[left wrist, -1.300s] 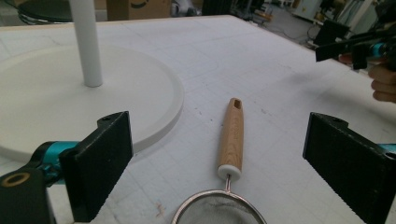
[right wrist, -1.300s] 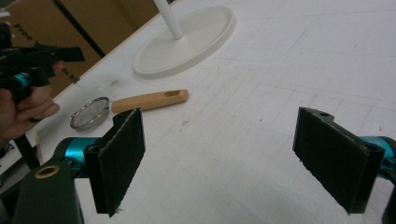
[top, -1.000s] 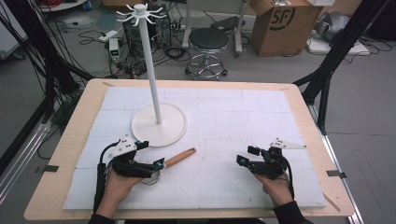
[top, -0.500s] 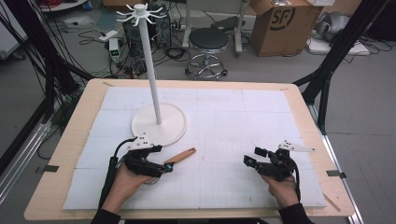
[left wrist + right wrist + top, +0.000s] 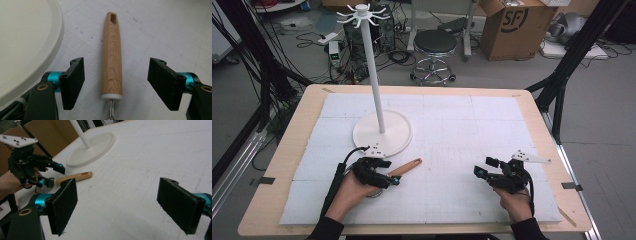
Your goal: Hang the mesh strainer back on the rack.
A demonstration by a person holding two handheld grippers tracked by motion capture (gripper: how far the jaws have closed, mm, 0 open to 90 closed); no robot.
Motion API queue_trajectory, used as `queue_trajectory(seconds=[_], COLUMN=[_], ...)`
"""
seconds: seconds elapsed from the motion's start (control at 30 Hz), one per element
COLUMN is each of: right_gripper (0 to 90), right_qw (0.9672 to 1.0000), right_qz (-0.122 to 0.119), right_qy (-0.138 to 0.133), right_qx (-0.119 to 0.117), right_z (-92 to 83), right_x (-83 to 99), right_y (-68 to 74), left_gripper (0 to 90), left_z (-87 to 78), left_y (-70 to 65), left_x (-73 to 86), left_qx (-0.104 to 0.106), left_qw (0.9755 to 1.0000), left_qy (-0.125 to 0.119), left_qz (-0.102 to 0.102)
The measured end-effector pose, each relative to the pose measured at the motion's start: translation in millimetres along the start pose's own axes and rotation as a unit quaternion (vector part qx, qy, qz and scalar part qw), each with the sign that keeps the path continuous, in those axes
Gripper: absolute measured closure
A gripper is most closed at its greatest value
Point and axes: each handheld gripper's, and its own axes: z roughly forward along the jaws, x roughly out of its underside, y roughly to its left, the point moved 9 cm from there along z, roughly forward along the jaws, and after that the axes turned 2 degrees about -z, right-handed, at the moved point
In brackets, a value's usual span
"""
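Wooden-handled utensil (image 5: 111,57): metal working end cut off at bottom frame edge in left gripper view; in high view hidden beneath left gripper (image 5: 384,176).

Wooden-handled utensil (image 5: 111,55) flat on white mat, handle end just beside stand base.

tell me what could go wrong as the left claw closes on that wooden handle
1. The left claw has just been closing with the wooden handle between its jaws, pads not yet touching; the rounded, tapered wood might roll or slip out.
2. The white stand base lies right beside one jaw, so lifting or swinging could bump it.
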Motion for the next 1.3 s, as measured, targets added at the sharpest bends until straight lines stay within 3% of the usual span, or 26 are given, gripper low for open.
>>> queue_trajectory(seconds=[0.27, 0.53, 0.8, 1.0, 1.1, 1.3], right_gripper=[16.2, 16.3, 16.3, 16.4, 16.5, 16.7], right_qw=[1.0, 0.9999, 0.9999, 0.9998, 0.9998, 0.9998], right_qz=[0.002, 0.012, 0.011, 0.011, 0.011, 0.01], right_qy=[-0.005, -0.005, -0.007, -0.008, -0.009, -0.011], right_qx=[0.002, 0.01, 0.011, 0.013, 0.012, 0.011], right_z=[-1.8, -3.2, -4.6, -5.4, -5.9, -6.5], right_x=[-1.2, -1.4, -1.6, -1.8, -2.3, -3.2], right_y=[-1.9, -4.6, -5.8, -6.2, -5.5, -4.5], left_gripper=[38.4, 41.4, 44.2, 59.6, 60.7, 65.8], left_z=[6.0, 10.4, 10.7, 10.6, 10.6, 11.1], left_y=[2.5, -0.8, -1.9, -9.1, -8.0, -8.9], left_x=[6.0, 3.7, 3.7, 3.4, 3.3, 1.9], left_qx=[-0.026, -0.063, -0.068, -0.06, -0.054, -0.069], left_qw=[0.9987, 0.993, 0.9914, 0.99, 0.9907, 0.987], left_qy=[0.038, 0.083, 0.096, 0.106, 0.105, 0.123], left_qz=[0.021, 0.054, 0.058, 0.071, 0.067, 0.077])
